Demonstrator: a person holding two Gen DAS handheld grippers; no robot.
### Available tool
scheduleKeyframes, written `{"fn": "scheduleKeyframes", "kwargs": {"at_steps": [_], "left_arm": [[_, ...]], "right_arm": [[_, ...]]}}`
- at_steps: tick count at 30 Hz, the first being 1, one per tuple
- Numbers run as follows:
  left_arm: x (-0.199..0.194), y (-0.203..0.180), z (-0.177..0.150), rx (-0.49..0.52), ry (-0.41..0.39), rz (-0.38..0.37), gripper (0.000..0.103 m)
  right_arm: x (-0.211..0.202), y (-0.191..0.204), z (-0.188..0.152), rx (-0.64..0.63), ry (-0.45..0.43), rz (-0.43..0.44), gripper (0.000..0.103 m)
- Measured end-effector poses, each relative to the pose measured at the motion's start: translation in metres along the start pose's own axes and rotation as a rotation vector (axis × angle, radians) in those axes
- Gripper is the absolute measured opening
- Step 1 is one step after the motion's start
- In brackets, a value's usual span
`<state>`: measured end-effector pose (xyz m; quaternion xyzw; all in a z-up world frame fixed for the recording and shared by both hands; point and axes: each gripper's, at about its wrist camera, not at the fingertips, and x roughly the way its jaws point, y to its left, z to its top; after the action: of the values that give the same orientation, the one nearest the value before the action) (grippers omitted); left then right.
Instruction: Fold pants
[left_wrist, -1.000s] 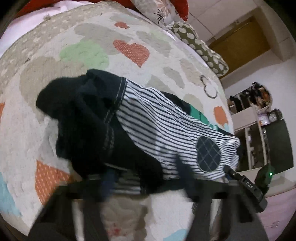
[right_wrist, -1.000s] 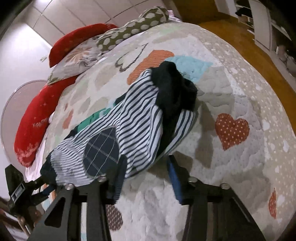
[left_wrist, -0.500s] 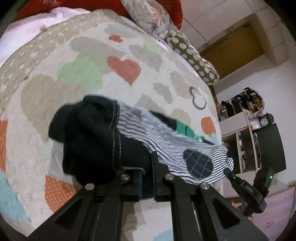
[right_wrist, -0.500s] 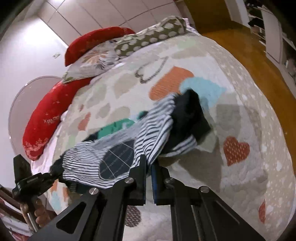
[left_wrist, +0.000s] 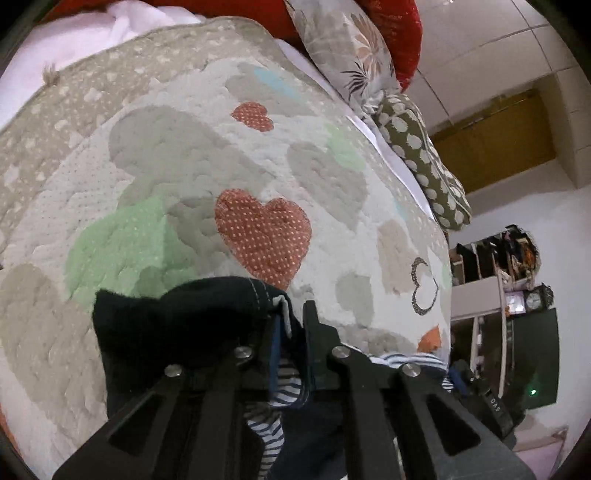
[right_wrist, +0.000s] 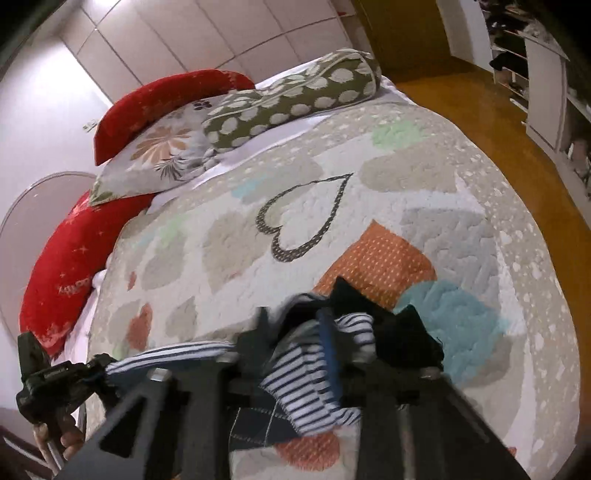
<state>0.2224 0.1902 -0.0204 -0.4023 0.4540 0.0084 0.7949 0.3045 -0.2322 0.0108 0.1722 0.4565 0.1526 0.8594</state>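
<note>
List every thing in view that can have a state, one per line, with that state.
pants: bunched, lifted at one edge, not yet folded flat
left gripper: jaws opening, dark waistband cloth between them
right gripper: jaws opening, striped cloth between them, blurred
quilt: spread flat over the bed
pillows: piled at the head of the bed

navy-and-white striped pants (right_wrist: 306, 384), heart-patterned quilt (left_wrist: 258, 177)
</note>
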Motion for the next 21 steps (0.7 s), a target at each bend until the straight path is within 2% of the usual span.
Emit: {"fn": "scheduleKeyframes", "kwargs": {"at_steps": [1,2,3,5,8,9,11,13,16,19,21], "left_arm": [[-0.004,-0.001,-0.002,0.017,-0.004,-0.008,0.022],[-0.009,-0.001,-0.003,0.031,-0.012,-0.016,0.032],[-0.016,-0.002,-0.007,0.041,-0.020,-0.024,0.043],[-0.031,-0.003,-0.016,0.063,-0.031,-0.046,0.053],[-0.056,-0.002,-0.032,0.116,-0.053,-0.035,0.060],[-0.064,0.001,-0.037,0.123,-0.066,-0.026,0.066],[-0.078,0.012,-0.052,0.115,-0.097,0.008,0.074],[-0.083,0.027,-0.068,0.110,-0.102,0.058,0.077],[-0.073,0.046,-0.088,0.106,-0.050,0.105,0.077],[-0.051,0.055,-0.105,0.097,0.021,0.120,0.078],[-0.039,0.043,-0.114,0.150,0.033,0.112,0.089]], "right_arm": [[-0.001,-0.002,-0.001,0.006,-0.007,0.009,0.047],[-0.005,-0.006,-0.003,0.007,-0.016,0.012,0.053],[-0.008,-0.009,-0.004,0.004,-0.023,0.005,0.056],[-0.015,-0.018,-0.007,0.000,-0.041,-0.015,0.058],[-0.031,-0.036,-0.013,0.019,-0.070,-0.041,0.061],[-0.035,-0.040,-0.015,0.023,-0.076,-0.044,0.062],[-0.045,-0.051,-0.022,0.034,-0.091,-0.060,0.063],[-0.050,-0.057,-0.030,0.041,-0.102,-0.066,0.068],[-0.047,-0.067,-0.048,0.050,-0.078,-0.067,0.070],[-0.038,-0.070,-0.062,0.052,-0.043,-0.084,0.070],[-0.033,-0.071,-0.074,0.059,-0.030,-0.101,0.070]]}}
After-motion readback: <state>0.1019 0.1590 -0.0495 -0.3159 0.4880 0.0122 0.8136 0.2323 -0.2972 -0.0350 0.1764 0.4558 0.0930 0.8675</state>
